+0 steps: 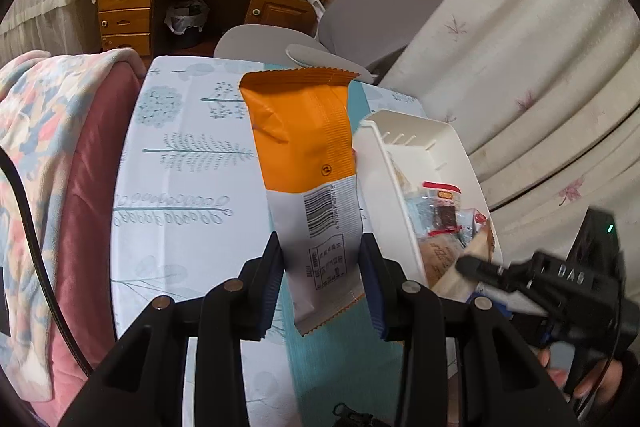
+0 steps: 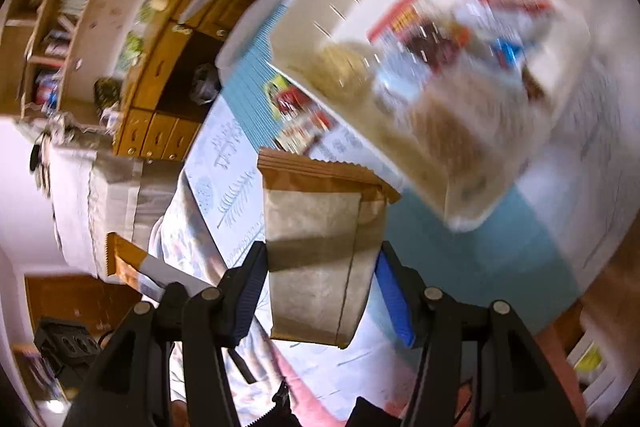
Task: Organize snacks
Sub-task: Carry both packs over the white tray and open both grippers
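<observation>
White bin (image 1: 404,131) on patterned tablecloth (image 1: 180,167)

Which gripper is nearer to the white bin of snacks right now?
Right. In the left wrist view the right gripper reaches over the near end of the white bin, holding a brown packet. The left gripper, holding the orange packet, is just beside the bin.

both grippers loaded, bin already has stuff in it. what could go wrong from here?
1. The left gripper pinches the orange packet only near its bottom end; the long top could flop and catch the bin rim.
2. The bin already holds several snacks, so added packets may ride up or spill over.
3. The right gripper with the brown packet is close by; both heading for the bin might collide.
</observation>
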`<state>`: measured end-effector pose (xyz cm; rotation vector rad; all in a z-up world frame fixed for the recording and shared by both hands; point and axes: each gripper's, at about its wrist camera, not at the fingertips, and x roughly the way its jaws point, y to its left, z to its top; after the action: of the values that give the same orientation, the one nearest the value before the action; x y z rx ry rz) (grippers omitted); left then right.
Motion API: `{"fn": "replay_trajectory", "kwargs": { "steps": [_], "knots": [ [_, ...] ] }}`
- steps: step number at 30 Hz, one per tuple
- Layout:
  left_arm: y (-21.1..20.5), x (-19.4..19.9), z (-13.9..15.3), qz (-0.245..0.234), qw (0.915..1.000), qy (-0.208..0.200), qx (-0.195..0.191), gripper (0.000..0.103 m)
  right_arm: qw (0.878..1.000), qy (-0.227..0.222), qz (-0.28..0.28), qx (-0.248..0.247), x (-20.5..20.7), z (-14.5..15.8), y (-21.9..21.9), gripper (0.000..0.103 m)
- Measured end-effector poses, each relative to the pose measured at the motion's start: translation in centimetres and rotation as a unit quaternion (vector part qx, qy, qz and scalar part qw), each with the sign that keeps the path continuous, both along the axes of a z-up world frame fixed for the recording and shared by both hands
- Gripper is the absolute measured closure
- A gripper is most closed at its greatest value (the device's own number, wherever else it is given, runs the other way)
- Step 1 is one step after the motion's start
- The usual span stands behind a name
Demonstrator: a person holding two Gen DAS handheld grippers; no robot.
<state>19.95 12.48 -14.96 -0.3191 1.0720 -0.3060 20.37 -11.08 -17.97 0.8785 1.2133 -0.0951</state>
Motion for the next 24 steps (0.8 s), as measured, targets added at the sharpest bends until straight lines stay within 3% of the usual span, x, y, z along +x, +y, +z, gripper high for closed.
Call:
{"fn": "replay_trajectory", "kwargs": {
  "steps": [11, 24],
  "knots": [
    [-11.0, -0.5, 0.9, -0.009, 0.9999, -0.009, -0.008, 0.067, 0.989, -0.053, 0.100, -0.092, 2.5, 3.9, -7.6, 0.048],
    [-23.2, 1.3, -0.2, -0.045, 0.9988, -0.017, -0.007, 0.066, 0.972, -0.085, 0.149, -0.161, 5.3, 4.1, -15.9, 0.048]
  ]
}}
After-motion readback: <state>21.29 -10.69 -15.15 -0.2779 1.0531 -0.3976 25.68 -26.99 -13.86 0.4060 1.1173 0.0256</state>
